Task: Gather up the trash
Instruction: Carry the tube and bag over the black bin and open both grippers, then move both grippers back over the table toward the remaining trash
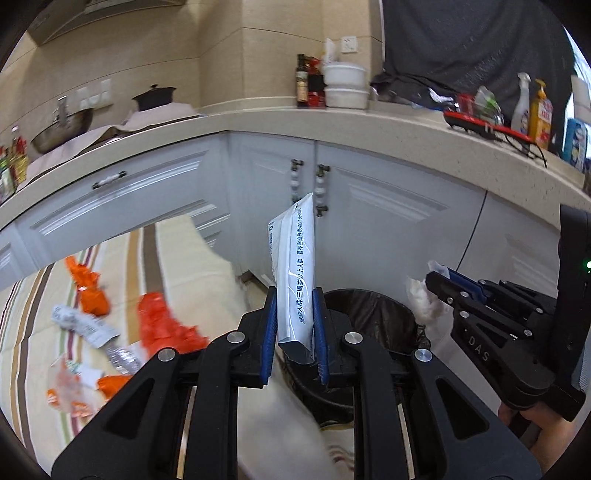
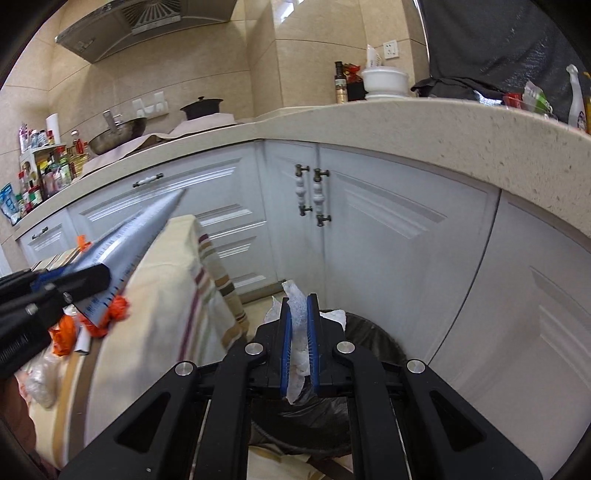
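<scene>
The left tongs (image 1: 294,325) are gripping a grey-white packet (image 1: 295,273) upright, just left of the black bin (image 1: 373,314); the right tongs (image 2: 300,332) are clenching a crumpled white tissue (image 2: 297,314) over the bin.

A beige worktop (image 1: 369,122) curves across the upper frame above white cabinet doors (image 1: 388,221). On it stand a dark oil bottle (image 1: 301,81) and stacked white bowls (image 1: 345,86) at upper centre, and a steel wok (image 1: 62,129) and black pot (image 1: 154,96) at upper left. A range hood (image 2: 147,22) hangs at the top left of the right wrist view.
</scene>
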`<state>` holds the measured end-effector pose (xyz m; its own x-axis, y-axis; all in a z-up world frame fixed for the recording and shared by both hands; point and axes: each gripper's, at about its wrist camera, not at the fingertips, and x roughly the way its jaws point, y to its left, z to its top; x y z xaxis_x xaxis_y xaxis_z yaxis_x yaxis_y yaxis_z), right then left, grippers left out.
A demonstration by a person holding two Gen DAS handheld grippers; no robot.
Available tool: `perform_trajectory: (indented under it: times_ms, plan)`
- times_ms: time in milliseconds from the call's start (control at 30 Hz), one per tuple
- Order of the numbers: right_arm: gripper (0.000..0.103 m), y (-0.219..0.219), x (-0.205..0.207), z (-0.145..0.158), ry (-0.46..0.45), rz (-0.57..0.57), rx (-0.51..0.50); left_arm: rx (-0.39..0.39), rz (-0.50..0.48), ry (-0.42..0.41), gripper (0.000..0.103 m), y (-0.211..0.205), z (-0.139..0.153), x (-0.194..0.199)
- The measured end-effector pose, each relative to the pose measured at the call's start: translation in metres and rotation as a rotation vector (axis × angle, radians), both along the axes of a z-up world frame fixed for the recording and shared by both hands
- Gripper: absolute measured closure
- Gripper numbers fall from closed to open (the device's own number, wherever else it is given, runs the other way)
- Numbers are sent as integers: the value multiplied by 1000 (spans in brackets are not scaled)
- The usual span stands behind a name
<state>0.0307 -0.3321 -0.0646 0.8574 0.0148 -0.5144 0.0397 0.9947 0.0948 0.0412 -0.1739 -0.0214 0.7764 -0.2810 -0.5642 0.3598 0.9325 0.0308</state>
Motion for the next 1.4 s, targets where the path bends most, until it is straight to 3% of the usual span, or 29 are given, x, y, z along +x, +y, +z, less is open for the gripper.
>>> perform_trajectory:
  times_ms: [200,267,333,367,433,633,800,1000,1400]
  plan:
    - [94,-22,21,-20,27,-10,25,55,-6,22,85,-44,-26,26]
    - [89,-26,29,-27,35,-12,28,68,6,29,79,-51,-35,35]
    - [70,-28,34,-33,37,-28,28,79,12,82,71,-55,-41,45]
    - [68,-30,35,-35,38,-34,29,58,18,100,64,-54,-41,49]
    - [67,-32,37,-36,37,-39,31,37,32,93,58,-51,-39,51]
    - [63,-25,34,-32,37,-33,33,28,33,79,51,-39,-28,43]
    - [61,-6,24,-20,17,0,35,6,47,53,45,-11,-10,27]
    - [60,29,5,-1,-15,62,39,0,81,9,44,37,7,2]
    - [57,140,-30,13,-27,276,34,21,314,-21,43,183,14,-49]
